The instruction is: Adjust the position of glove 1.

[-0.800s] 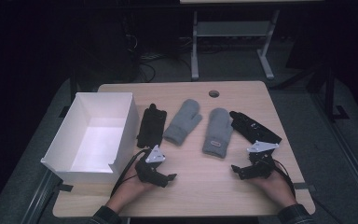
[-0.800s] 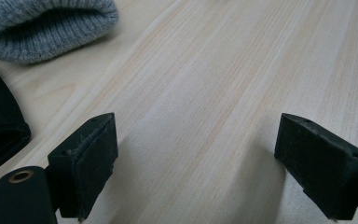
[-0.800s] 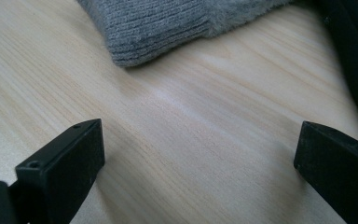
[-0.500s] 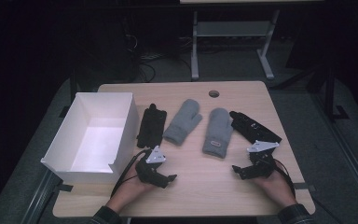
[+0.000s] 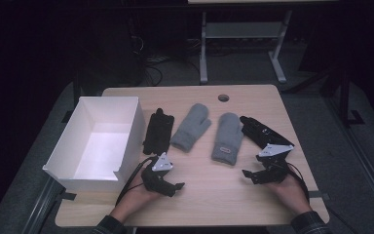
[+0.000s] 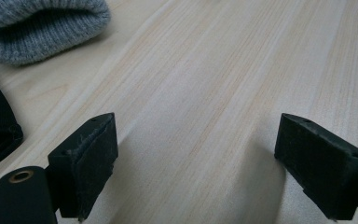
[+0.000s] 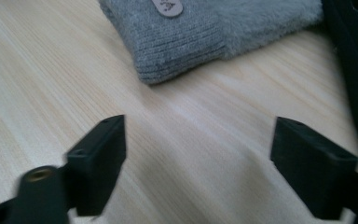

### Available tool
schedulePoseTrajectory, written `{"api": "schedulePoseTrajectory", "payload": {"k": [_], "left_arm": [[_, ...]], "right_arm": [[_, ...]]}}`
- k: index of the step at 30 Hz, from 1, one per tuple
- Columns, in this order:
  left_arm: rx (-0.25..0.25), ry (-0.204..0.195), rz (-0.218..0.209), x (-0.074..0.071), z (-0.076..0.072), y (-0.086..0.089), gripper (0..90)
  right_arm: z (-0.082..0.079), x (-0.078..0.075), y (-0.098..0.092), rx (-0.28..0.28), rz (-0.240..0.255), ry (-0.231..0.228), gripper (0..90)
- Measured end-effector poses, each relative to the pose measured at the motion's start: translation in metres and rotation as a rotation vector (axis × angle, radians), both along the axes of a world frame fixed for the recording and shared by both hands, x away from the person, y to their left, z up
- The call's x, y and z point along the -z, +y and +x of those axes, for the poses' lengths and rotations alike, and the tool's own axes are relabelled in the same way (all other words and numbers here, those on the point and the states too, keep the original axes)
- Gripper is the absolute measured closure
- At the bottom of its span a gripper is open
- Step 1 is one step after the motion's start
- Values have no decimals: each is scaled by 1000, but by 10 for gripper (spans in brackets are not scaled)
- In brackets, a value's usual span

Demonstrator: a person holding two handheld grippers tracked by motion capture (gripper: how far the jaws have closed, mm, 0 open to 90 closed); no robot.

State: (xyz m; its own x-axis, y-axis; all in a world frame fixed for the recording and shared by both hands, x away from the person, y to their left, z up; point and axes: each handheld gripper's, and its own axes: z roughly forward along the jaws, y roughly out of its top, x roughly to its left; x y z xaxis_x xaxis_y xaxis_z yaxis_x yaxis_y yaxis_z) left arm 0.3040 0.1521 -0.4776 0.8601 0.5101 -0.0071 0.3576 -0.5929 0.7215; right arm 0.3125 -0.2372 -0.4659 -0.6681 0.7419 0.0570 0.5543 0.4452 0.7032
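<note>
Two grey mittens lie side by side mid-table, the left mitten (image 5: 191, 126) and the right mitten (image 5: 228, 138), which has a small label. A black glove (image 5: 158, 130) lies left of them and another black glove (image 5: 262, 131) lies to their right. My left gripper (image 5: 176, 189) rests near the front edge, open over bare wood (image 6: 196, 163), with the left mitten's cuff (image 6: 37, 28) ahead of it. My right gripper (image 5: 249, 176) is open too, just short of the labelled mitten's cuff (image 7: 205, 28), with nothing between its jaws (image 7: 198, 163).
An open white box (image 5: 63, 161) stands at the table's left side, close to my left hand. A round cable hole (image 5: 223, 98) sits near the table's far edge. A metal stand (image 5: 238, 36) is on the floor beyond the table.
</note>
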Motion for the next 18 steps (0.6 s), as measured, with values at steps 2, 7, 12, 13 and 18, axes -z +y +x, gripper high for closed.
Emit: {"api": "schedulePoseTrajectory", "payload": {"k": [2, 7, 12, 13, 18], "left_arm": [[-1, 0, 0, 0, 0, 0, 126], [11, -6, 4, 0, 1, 0, 126], [8, 0, 3, 0, 1, 0, 126], [8, 0, 3, 0, 1, 0, 126], [8, 0, 3, 0, 1, 0, 126]], "right_arm": [[1, -2, 0, -6, 4, -13, 278], [7, -11, 1, -40, 48, -34, 571], [16, -15, 6, -60, 77, -21, 782], [16, -15, 6, -60, 77, -21, 782], [31, -21, 15, -83, 70, -27, 900]]}}
